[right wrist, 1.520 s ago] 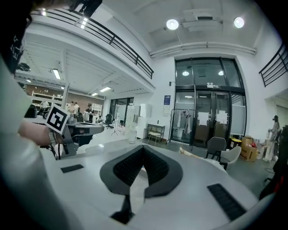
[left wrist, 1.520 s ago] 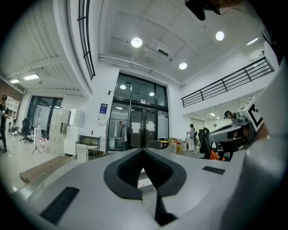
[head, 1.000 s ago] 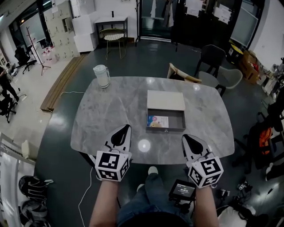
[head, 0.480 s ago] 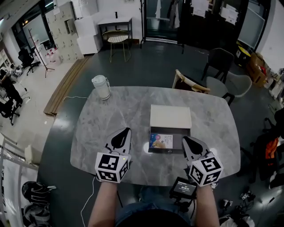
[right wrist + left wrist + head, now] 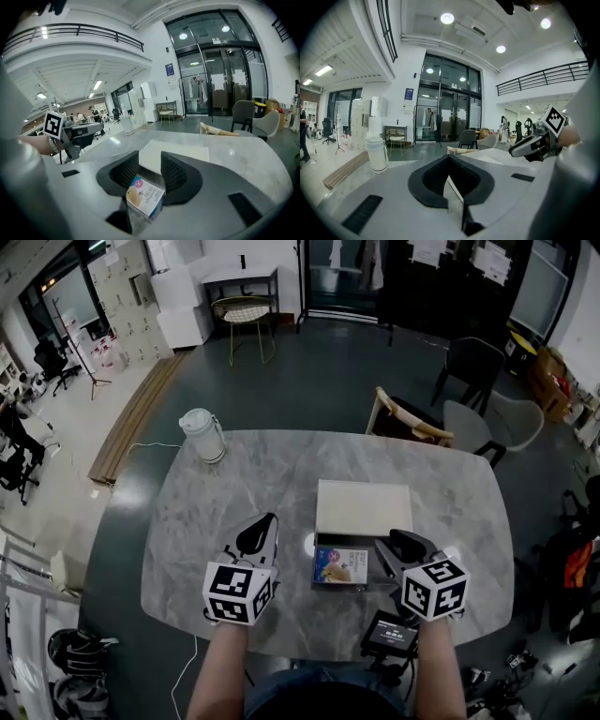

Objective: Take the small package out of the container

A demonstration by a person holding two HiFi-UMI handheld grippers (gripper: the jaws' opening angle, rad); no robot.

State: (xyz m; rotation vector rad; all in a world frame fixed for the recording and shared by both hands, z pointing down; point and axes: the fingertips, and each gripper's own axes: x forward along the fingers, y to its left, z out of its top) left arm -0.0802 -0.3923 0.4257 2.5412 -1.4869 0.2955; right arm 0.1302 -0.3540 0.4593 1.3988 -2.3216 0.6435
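Observation:
The small package, printed blue and cream, lies flat in the left part of the grey open container on the marble table. My right gripper hangs over the container's right end. Its jaws are opening, and in the right gripper view the package shows low between them, with no pad pressing on it. To the left of the container, my left gripper floats above the table; in its own view the jaws meet in a line, shut and empty.
A white lid lies flat just behind the container. A white jug stands at the table's far left corner. Beyond the far edge stands a chair. A small screen device sits below the near edge.
Both grippers have moved forward over the table. The right one has reached the container's right end, and its jaws have parted from shut. The left stays shut.

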